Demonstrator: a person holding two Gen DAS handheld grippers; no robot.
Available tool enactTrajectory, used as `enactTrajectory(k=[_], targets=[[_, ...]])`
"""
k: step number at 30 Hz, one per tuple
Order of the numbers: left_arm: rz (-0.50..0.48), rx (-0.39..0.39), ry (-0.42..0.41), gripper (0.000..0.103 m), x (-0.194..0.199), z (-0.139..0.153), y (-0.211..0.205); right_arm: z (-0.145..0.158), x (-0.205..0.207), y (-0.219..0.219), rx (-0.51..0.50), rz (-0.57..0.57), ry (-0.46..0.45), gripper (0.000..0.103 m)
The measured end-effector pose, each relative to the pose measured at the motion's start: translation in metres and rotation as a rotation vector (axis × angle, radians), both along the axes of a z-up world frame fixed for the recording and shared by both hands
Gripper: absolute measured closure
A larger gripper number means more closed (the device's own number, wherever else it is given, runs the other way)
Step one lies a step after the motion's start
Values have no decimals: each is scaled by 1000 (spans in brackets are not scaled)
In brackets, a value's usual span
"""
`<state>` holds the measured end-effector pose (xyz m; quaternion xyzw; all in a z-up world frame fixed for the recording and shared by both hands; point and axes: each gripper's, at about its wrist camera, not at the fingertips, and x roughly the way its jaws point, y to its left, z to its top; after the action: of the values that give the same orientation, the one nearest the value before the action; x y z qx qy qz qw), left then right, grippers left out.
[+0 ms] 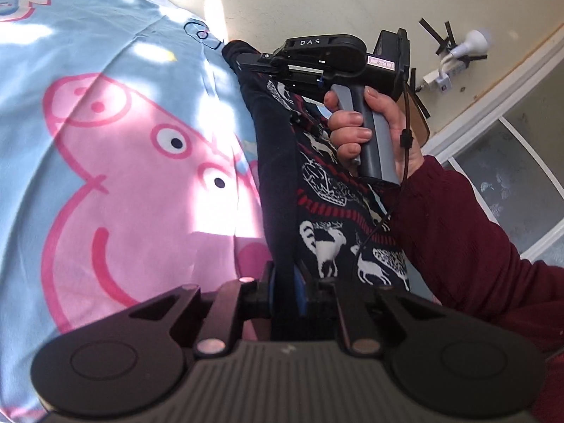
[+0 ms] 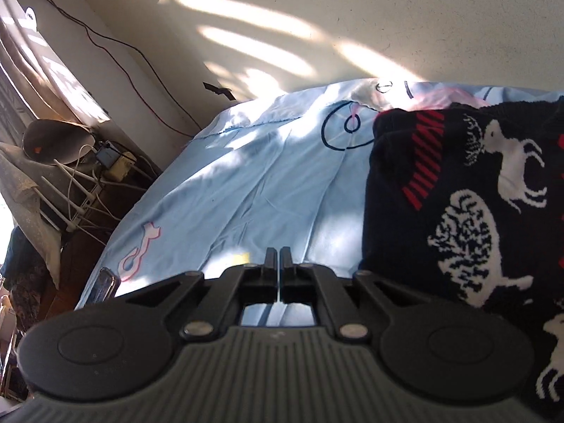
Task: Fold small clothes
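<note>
My left tongs (image 1: 283, 282) are clamped on the plain dark edge of the navy reindeer sweater (image 1: 328, 218), which runs away from them toward 12 o'clock in the left wrist view. My right tongs (image 2: 278, 264) are pressed nearly together with nothing between them that I can see, hovering over the light blue Peppa Pig bedsheet (image 2: 246, 176), with the sweater just beside them at 3 o'clock. From the left camera, the right gripper's nose sits at the sweater's far end around 12 o'clock; whether it touches the knit I cannot tell.

The sweater lies on the bed along the sheet's pig print (image 1: 123, 176). I judge a fold is under way. To do it well I'd keep my left grip firm, open the right tongs, pinch the far edge, then carry both ends over together so the edges meet squarely, without dragging the sheet.
</note>
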<state>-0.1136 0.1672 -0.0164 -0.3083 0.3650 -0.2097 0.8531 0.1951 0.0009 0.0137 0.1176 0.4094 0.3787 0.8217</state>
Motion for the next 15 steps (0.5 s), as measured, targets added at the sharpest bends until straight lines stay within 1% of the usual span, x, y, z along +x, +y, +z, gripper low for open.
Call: enactTrajectory(k=[2,3,4,5,6,7,8,9,10,11,13,15], targets=[[-7,-3,-25,87,0,6,7,10,-1,-35,14,-57,-36,94],[6,-5,-43,83,2,12,12,15,-2,-53,14,-93,-60,91],[23,-8,-61,78,4,17,18,21,-4,-74,6,-134,-94,89],[41,-14,-79,77,8,23,25,26,-4,-97,-19,-195,-149,87],[57,-20,-92,75,13,28,30,29,-5,-116,-48,-249,-197,78],[70,-26,-101,75,20,33,35,32,-5,-134,-83,-301,-248,65],[79,-29,-107,75,30,38,38,33,-5,-147,-128,-345,-291,59],[83,-29,-112,75,42,44,39,34,-5,-156,-173,-375,-318,50],[82,-24,-119,75,54,49,38,32,-2,-165,-218,-392,-331,48],[79,-13,-130,75,69,55,35,27,2,-173,-258,-393,-331,48],[78,6,-142,75,103,68,29,19,9,-178,-288,-380,-316,46],[65,3,-153,75,143,80,21,9,18,-174,-301,-371,-302,45]])
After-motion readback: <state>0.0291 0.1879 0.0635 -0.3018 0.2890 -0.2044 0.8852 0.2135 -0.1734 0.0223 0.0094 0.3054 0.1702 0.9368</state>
